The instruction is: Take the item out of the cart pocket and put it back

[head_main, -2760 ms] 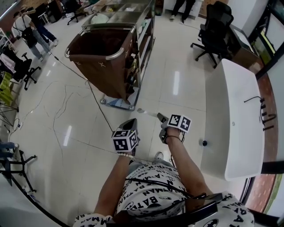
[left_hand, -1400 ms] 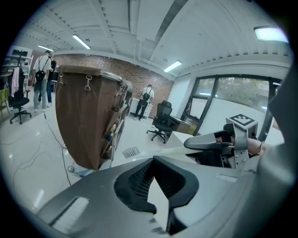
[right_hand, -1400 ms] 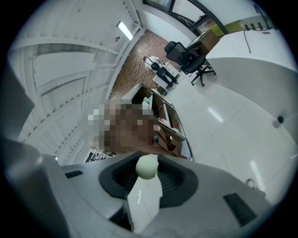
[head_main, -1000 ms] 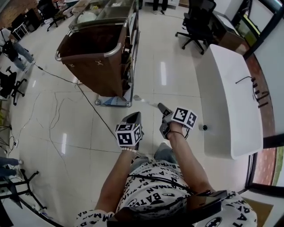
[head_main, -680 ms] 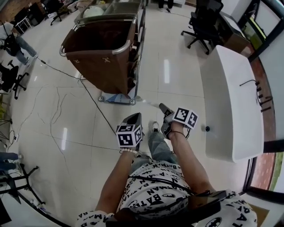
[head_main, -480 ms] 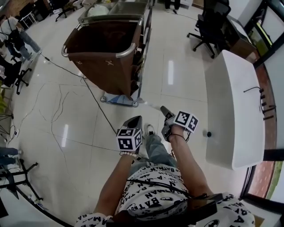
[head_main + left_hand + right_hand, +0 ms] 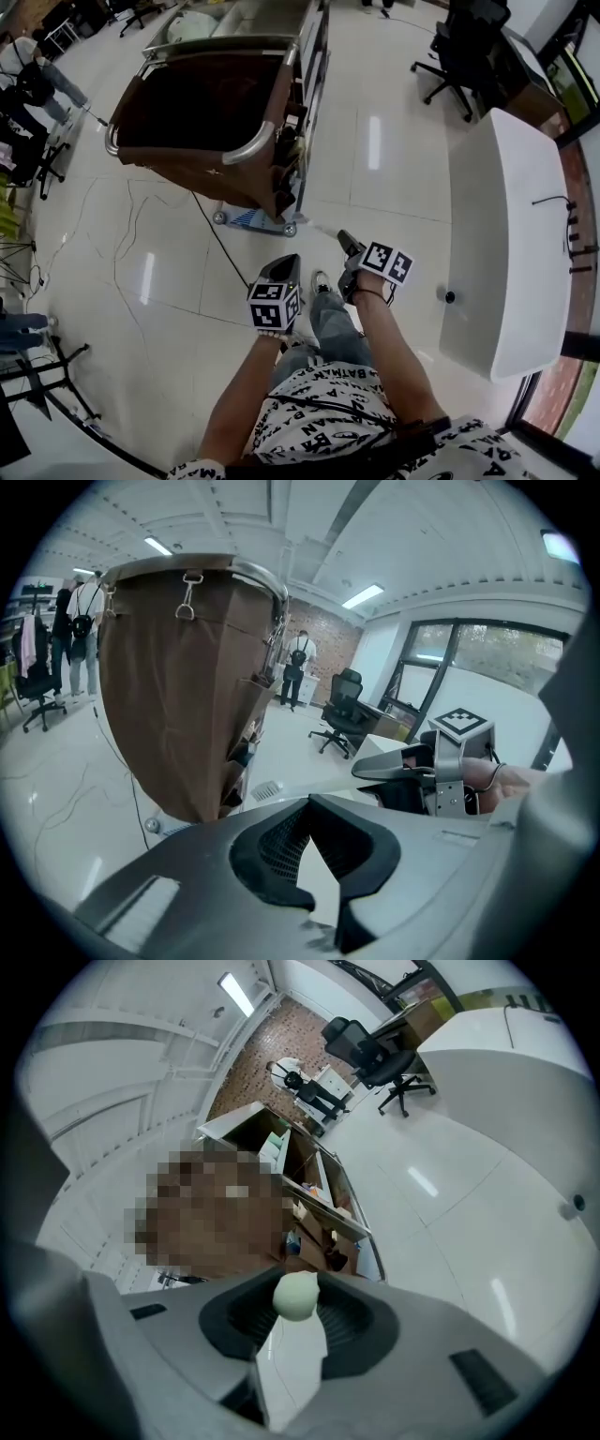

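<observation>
The housekeeping cart [image 7: 251,142] carries a brown bag, with side pockets [image 7: 287,150] facing me. My right gripper [image 7: 345,242] is shut on a slim white item [image 7: 323,231] that pokes forward toward the cart's lower corner. In the right gripper view the item [image 7: 292,1358] lies between the pads, its pale rounded end at the tips of that gripper [image 7: 298,1283], with the cart's shelves [image 7: 323,1218] beyond. My left gripper [image 7: 286,264] hangs beside it, shut with nothing in it. The left gripper view shows the jaw tips [image 7: 309,804] meeting, the brown bag [image 7: 178,686] close ahead and the right gripper [image 7: 398,766] at right.
A long white counter [image 7: 506,234] runs along the right. A black office chair [image 7: 469,47] stands at the back right. A black cable [image 7: 214,234] crosses the floor under the cart. People and chairs [image 7: 37,80] are at the far left. My shoe [image 7: 319,281] is between the grippers.
The cart has come closer and fills more of the head view. Both grippers have moved forward and lower toward it. The white item stays in the right gripper.
</observation>
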`<state>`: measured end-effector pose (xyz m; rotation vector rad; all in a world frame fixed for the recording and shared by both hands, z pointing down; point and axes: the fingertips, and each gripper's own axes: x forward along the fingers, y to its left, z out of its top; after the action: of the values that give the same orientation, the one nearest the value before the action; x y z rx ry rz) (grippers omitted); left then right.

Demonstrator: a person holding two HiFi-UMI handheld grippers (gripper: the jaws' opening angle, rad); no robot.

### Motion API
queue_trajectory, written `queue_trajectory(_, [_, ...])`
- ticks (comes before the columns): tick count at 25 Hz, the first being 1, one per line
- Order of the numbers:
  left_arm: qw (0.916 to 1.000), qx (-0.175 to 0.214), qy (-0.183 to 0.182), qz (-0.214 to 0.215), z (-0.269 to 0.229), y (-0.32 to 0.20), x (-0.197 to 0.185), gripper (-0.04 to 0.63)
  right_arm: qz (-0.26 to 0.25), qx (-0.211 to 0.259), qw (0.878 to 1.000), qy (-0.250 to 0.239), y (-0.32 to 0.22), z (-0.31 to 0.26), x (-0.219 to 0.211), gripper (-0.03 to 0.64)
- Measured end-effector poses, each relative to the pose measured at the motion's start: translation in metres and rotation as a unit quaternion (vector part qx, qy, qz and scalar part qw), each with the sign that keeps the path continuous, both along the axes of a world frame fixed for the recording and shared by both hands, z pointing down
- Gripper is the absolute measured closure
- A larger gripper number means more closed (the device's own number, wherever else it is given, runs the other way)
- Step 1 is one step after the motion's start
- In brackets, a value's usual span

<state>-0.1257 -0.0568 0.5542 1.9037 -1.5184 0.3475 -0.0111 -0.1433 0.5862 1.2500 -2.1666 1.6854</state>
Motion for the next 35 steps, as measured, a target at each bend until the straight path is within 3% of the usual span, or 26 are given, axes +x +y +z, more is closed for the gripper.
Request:
queue_trajectory(10, [0.9978,-0.05,-0.041,0.012,0.069,-0.08,-0.003,0.594,-0.023,-0.044,0.999,0.007,-0.099,0.105,-0.024,0.492])
queue_trajectory(21, [0.9929,-0.101,-0.063,-0.002,0.149,-0.129,-0.022,0.594,-0.074,-0.094,0.993,-0.009,-0.135,0.194,-0.078,0.492])
queue_trajectory(35, [0.9871,-0.146,-0.064,-0.017,0.224,-0.14,-0.03,0.594,-0.187,-0.11,0.971,0.095,-0.135,0.309,-0.136,0.492])
